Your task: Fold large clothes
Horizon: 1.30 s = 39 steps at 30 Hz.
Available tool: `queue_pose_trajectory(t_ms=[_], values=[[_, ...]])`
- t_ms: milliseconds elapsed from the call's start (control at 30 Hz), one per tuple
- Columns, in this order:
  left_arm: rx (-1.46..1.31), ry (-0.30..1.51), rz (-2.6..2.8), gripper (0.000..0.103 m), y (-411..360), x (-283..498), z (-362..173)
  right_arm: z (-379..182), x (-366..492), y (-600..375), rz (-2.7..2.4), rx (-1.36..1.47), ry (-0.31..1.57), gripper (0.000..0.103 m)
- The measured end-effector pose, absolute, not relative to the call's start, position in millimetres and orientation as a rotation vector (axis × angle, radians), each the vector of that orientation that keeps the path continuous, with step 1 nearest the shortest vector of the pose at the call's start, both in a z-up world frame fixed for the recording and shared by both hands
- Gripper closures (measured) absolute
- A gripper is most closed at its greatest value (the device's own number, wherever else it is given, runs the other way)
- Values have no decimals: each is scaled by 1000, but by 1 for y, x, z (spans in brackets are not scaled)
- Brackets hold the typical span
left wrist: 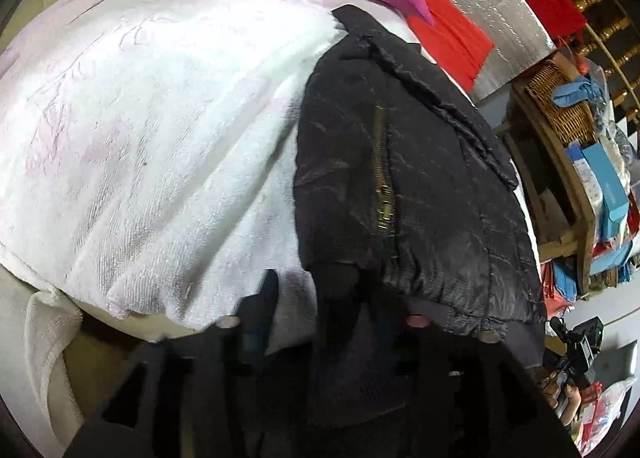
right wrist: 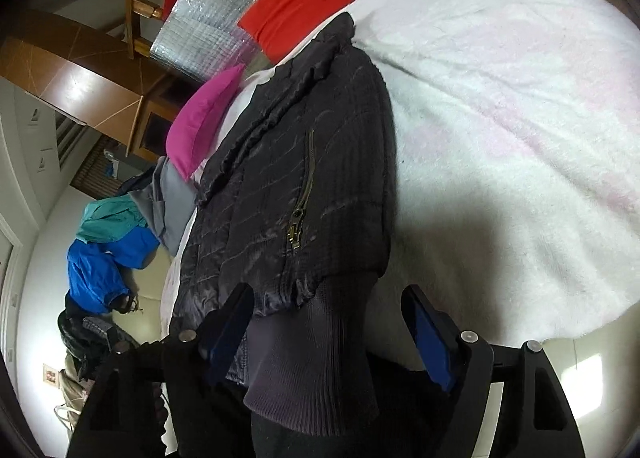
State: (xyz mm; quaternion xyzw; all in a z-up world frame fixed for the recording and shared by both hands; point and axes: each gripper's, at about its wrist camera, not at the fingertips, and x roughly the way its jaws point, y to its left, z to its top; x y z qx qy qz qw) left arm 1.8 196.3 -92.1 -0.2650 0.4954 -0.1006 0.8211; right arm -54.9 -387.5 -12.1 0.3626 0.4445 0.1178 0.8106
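Observation:
A black quilted jacket (left wrist: 420,186) with a brass zip lies folded on a white fluffy blanket (left wrist: 152,130). Its ribbed hem points toward both grippers. In the left wrist view my left gripper (left wrist: 304,294) is blurred at the jacket's lower left corner, its fingers apart, with a strip of blanket showing between them. In the right wrist view the jacket (right wrist: 304,186) runs up the middle. My right gripper (right wrist: 328,310) stands wide open, and the ribbed hem (right wrist: 312,342) lies between its blue pads (right wrist: 430,338), which do not press on it.
A pink cushion (right wrist: 204,126), a red cushion (right wrist: 296,6) and a silver foil sheet (right wrist: 216,34) lie beyond the jacket. Blue and teal clothes (right wrist: 108,254) are heaped at the left. A wooden shelf with a wicker basket (left wrist: 560,106) and boxes stands at the right.

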Motion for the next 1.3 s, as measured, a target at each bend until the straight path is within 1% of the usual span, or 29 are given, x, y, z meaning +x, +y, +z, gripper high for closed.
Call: queue_pose_trajectory(t_ms=[67,100,133,167,200,233,267,300,333,400,533,667,767,1133,1300], values=[[-581,1064,-236,54,196,3,-95,-18,-50,-385,267,783,968,27],[-585,1076,-255,54,194,3,-96,-20,-47,-382,287,787,981,35],[-584,1088,-266,54,196,3,-98,-23,-44,-377,306,788,996,46],[-578,1107,-273,53,194,5,-101,-24,-42,-374,311,779,1008,50],[-571,1121,-274,53,191,7,-103,-26,-40,-371,304,762,1021,56],[-570,1119,-274,54,188,8,-103,-28,-38,-368,300,757,1036,66],[-565,1112,-273,54,188,8,-103,-31,-36,-368,299,766,1043,70],[-562,1106,-277,72,187,8,-102,-31,-35,-369,297,770,1047,80],[-568,1109,-300,83,187,8,-101,-30,-35,-369,303,773,1045,85],[-549,1090,-301,90,185,6,-93,-21,-37,-368,317,765,1032,88],[-532,1030,-310,93,183,-2,-70,5,-39,-366,340,765,973,90],[-522,945,-323,94,188,-19,-37,35,-48,-363,380,746,918,91],[-535,907,-335,94,196,-34,-21,47,-60,-362,406,741,902,91],[-522,873,-358,94,194,-87,-4,52,-126,-377,430,775,890,91],[-516,833,-369,94,197,-99,12,70,-135,-378,438,759,854,91]])
